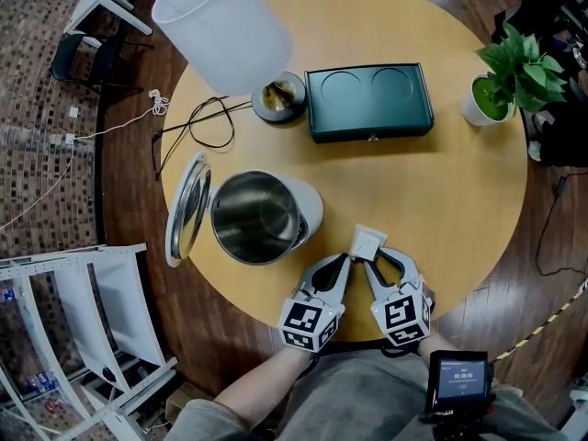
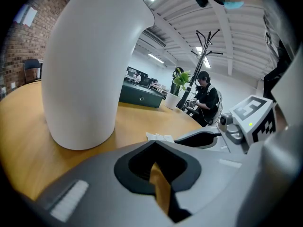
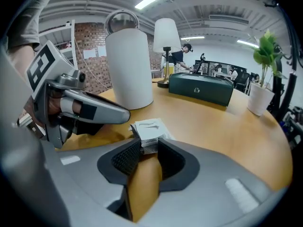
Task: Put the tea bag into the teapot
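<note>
The tea bag (image 3: 149, 128) lies flat on the counter (image 1: 441, 182), its near edge between the spread jaws of the right gripper (image 3: 149, 148) (left gripper (image 1: 344, 261) alongside, jaws pressed together).

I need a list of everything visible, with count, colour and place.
table: 1, wooden, round, centre
teapot: 1, white, table's left, lid open
tea bag: 1, white, between right gripper's jaws
lamp: 1, white shade, far left of table
box: 1, dark green, far middle
plant: 1, green, potted, far right
cable: 1, black, beside lamp
rack: 1, white, floor, lower left
screen: 1, dark, lower right
left gripper: 1, grey, shut, near teapot
right gripper: 1, grey, open, at tea bag
</note>
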`<state>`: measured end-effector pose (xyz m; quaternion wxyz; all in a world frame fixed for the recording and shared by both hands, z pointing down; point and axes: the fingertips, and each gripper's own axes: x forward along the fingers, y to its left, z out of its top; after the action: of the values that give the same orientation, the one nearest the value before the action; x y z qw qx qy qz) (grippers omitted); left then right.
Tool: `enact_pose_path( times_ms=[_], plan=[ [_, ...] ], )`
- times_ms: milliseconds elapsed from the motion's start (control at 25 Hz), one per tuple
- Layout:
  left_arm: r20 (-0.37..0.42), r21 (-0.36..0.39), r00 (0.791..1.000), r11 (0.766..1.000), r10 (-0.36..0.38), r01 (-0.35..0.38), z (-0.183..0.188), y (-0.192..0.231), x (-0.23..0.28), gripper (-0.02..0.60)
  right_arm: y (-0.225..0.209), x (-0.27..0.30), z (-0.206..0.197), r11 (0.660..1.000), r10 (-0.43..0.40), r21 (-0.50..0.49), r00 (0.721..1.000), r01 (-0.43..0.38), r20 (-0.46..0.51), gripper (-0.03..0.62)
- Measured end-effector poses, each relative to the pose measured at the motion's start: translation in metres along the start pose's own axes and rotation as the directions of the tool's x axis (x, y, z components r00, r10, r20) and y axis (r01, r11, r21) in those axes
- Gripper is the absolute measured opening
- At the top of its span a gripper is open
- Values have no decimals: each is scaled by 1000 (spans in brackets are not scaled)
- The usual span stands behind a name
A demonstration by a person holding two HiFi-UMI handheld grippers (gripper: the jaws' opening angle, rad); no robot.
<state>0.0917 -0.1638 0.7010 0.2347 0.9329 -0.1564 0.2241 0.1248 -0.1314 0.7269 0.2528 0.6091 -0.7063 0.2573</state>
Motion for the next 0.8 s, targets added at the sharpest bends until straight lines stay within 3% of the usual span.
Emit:
enact_pose_path(
  times_ms=[120, 280, 800],
  plan=[
    [0, 0, 1000, 1000, -3, 3, 1, 0, 1, 2, -2, 1, -2, 999, -33, -36, 999, 32, -19, 70],
    [-2, -3, 1000, 1000, -3, 3, 1, 0, 0, 2, -3, 1, -2, 998, -48, -43, 999, 47, -24, 32],
    [88, 43, 996, 999, -23, 19, 52, -25, -13, 2, -18, -40, 48, 993, -108, -40, 990, 112, 96, 15]
  ],
)
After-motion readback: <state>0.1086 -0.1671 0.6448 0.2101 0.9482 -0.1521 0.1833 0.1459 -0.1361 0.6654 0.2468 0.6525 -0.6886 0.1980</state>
